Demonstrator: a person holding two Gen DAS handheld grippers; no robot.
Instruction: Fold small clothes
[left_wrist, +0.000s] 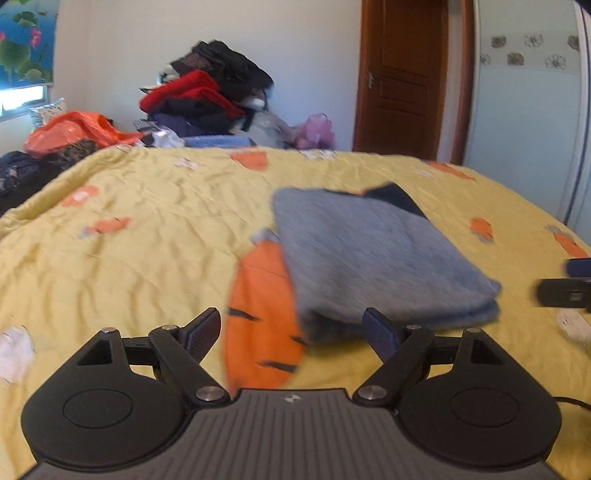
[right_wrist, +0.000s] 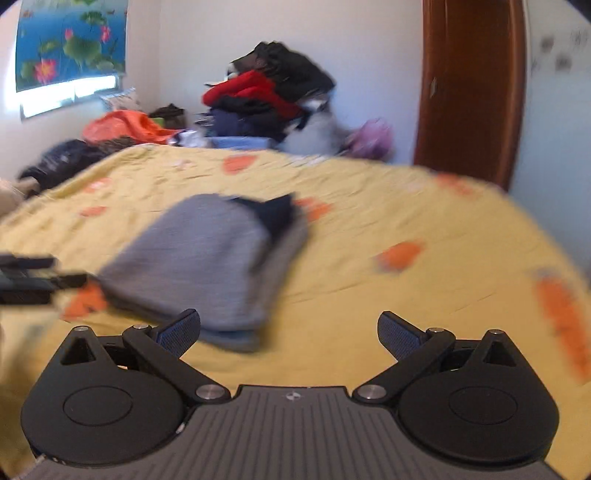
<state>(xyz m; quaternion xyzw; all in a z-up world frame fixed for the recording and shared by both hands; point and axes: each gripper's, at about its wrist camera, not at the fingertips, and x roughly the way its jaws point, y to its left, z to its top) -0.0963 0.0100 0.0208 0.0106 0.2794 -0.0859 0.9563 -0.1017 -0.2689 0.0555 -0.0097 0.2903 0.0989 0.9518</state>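
Folded grey knit garment (left_wrist: 376, 254) lying flat mid-way across the yellow carrot-print bedspread (left_wrist: 147, 221), left gripper (left_wrist: 291, 334) and right gripper (right_wrist: 288, 332) both spread wide, empty, just beside its near edge; release apparently done, next likely fetching another piece.

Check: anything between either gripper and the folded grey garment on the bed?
Nothing visible. The grey garment lies folded on the yellow bedspread, directly ahead of the open left gripper and ahead-left of the open right gripper.
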